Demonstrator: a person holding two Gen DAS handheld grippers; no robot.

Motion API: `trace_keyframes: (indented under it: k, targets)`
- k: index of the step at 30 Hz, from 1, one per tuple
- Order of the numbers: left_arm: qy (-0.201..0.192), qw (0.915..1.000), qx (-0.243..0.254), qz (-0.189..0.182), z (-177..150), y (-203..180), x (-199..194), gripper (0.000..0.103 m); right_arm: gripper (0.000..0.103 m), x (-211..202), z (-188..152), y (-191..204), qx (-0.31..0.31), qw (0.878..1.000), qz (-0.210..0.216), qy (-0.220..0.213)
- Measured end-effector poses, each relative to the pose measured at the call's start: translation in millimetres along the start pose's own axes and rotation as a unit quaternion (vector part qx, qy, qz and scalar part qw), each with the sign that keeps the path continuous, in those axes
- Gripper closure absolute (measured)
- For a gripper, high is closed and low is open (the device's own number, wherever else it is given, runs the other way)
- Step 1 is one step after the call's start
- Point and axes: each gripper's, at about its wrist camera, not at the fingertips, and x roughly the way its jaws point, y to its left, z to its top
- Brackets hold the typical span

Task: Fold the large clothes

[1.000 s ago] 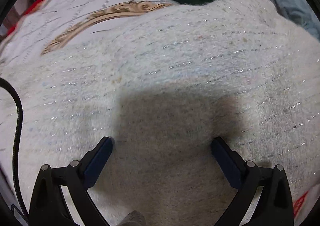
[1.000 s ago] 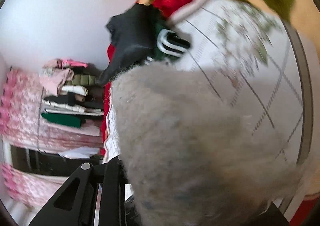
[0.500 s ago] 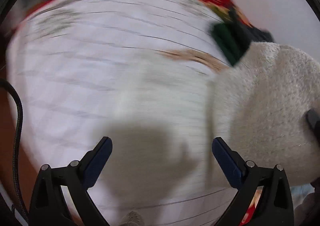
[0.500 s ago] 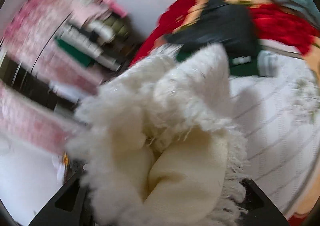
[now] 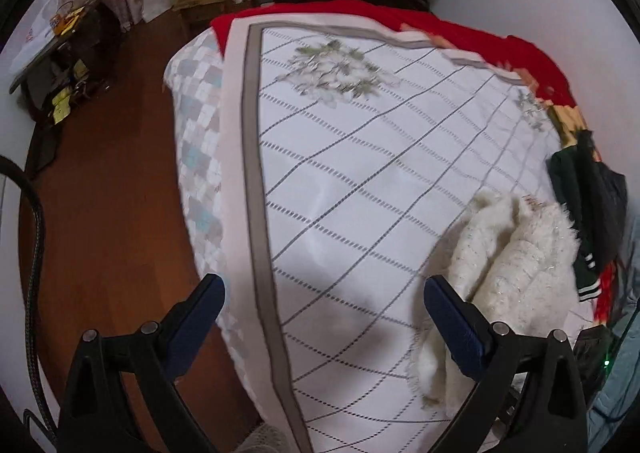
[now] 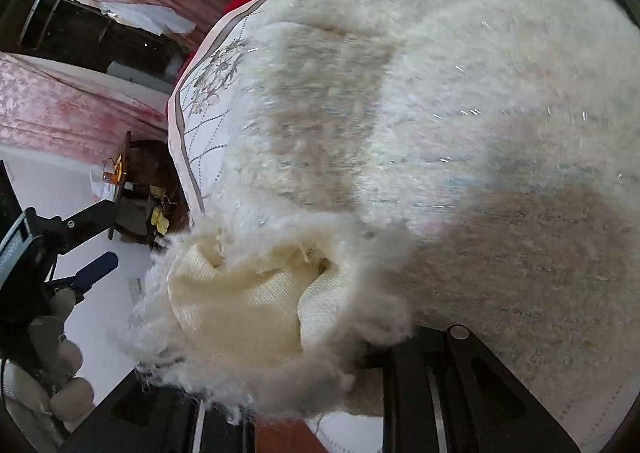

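A fluffy white sweater lies bunched at the right side of the bed, beside my left gripper's right finger. My left gripper is open and empty, held above the bed's near edge. In the right wrist view the sweater fills most of the frame, and my right gripper is shut on its cream ribbed edge; its fingertips are hidden by the fabric. The left gripper shows at the left of that view.
A dark green and black garment pile lies at the bed's right edge. A red blanket runs along the far side. Wooden floor and a small cluttered table are to the left. Clothes hang at the back wall.
My left gripper has pulled up and back off the sweater, and now looks over the whole bed. My right gripper still holds the sweater, which has swung close to its camera.
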Motion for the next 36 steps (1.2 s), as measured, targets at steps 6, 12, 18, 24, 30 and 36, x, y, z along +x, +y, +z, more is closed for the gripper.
trace_keyframes:
  k: [6,12,18,24,30,36]
  targets:
    - [-0.006,0.9973,0.033,-0.065,25,-39,-21,0.000,0.024,-50,-14,18,-0.033,0.998,0.038,0.043]
    - [0.003,0.9909,0.099,-0.091,21,-95,-3,0.000,0.024,-118,-8,-14,0.027,0.999,0.024,0.011]
    - [0.035,0.9847,0.171,0.001,-10,-136,79,0.000,0.055,-127,27,-84,0.125,0.990,-0.039,-0.045]
    - [0.076,0.9833,0.164,0.019,-19,-118,141,0.000,0.056,-62,64,-123,0.114,0.990,-0.084,-0.002]
    - [0.080,0.9892,0.122,-0.008,-7,-96,96,0.000,0.050,-98,70,-135,0.117,0.993,-0.031,0.008]
    - [0.088,0.9911,0.099,0.002,-40,-73,68,0.000,0.015,-110,52,-214,0.154,0.988,0.003,0.014]
